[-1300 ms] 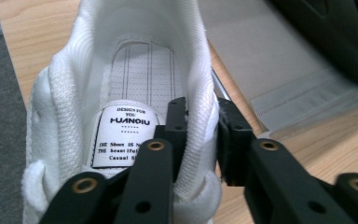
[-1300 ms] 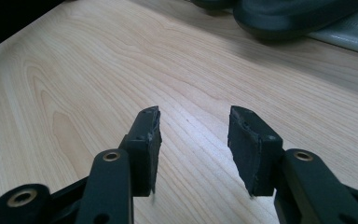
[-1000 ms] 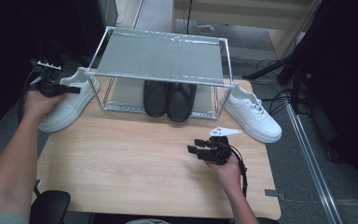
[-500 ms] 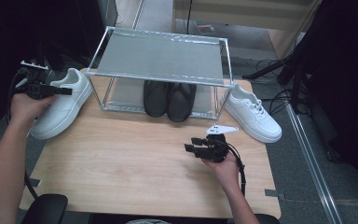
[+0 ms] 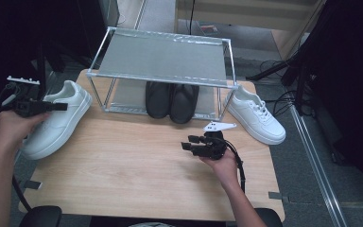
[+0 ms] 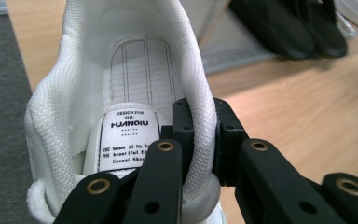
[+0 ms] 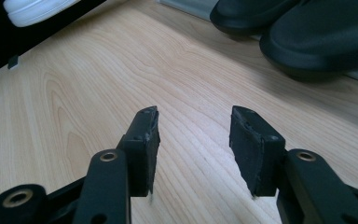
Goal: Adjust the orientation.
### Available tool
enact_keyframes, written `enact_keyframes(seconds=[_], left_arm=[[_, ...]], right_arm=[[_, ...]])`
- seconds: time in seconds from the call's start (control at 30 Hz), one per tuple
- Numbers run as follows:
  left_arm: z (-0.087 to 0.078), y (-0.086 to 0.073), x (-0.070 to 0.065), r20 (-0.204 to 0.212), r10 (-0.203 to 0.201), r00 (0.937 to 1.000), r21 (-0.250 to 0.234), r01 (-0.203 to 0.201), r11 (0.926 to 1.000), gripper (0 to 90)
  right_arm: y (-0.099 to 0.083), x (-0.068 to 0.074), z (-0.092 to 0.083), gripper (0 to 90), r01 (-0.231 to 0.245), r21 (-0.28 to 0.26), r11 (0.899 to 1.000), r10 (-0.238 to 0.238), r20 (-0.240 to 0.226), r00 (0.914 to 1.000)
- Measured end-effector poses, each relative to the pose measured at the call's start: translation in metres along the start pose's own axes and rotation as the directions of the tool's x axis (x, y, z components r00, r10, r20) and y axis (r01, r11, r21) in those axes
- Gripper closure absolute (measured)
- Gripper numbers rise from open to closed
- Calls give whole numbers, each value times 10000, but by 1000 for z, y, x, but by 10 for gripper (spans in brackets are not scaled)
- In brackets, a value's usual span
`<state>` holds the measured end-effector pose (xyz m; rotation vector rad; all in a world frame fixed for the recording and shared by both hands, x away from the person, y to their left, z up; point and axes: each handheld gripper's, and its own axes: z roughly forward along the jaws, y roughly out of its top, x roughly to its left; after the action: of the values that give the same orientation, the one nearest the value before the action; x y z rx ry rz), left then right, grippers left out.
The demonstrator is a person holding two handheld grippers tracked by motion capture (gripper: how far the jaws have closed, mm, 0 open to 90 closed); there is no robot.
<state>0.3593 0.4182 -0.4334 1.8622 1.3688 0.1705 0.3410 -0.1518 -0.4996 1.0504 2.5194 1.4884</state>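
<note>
My left claw (image 6: 200, 140) pinches white sneaker (image 5: 56, 120) collar left of rack (image 5: 163, 64); right claw (image 7: 193, 149) gapes empty; shelving not yet done.

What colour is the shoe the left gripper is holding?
White; the shoe shows best in the left gripper view.

White sneaker (image 5: 56, 120) left of the silver-grey rack (image 5: 163, 61), white label printed black; matte black slippers (image 5: 171, 100) under the rack; second white sneaker (image 5: 257, 118) right of it; pale wood-grain table (image 5: 137, 170).
</note>
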Motion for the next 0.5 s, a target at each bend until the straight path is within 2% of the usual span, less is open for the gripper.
enact_keyframes(seconds=[0.17,0.27,0.33,0.37,0.4,0.5], left_arm=[[-5,-16,-12,90,31,10000,-167,-29,9999,831],[-5,-27,-29,205,343,9992,-1,-343,9994,831],[-5,-31,-37,229,496,9985,-127,-493,9987,830],[-5,-31,-37,229,496,9985,-127,-493,9987,830],[-6,-35,-45,391,526,9978,-234,-517,9984,830],[-6,-38,-56,547,678,9962,-232,-667,9975,829]], right_arm=[[5,-1,3,530,86,-97,9999,-87,-124,9999],[8,-1,5,528,183,-157,9997,-186,-197,9996],[9,-1,7,527,202,-129,9997,-205,-243,9995],[10,-1,7,526,209,-98,9997,-211,-266,9994],[10,-1,8,525,237,-86,9997,-239,-298,9993],[13,0,11,526,321,-64,9995,-323,-346,9989]])
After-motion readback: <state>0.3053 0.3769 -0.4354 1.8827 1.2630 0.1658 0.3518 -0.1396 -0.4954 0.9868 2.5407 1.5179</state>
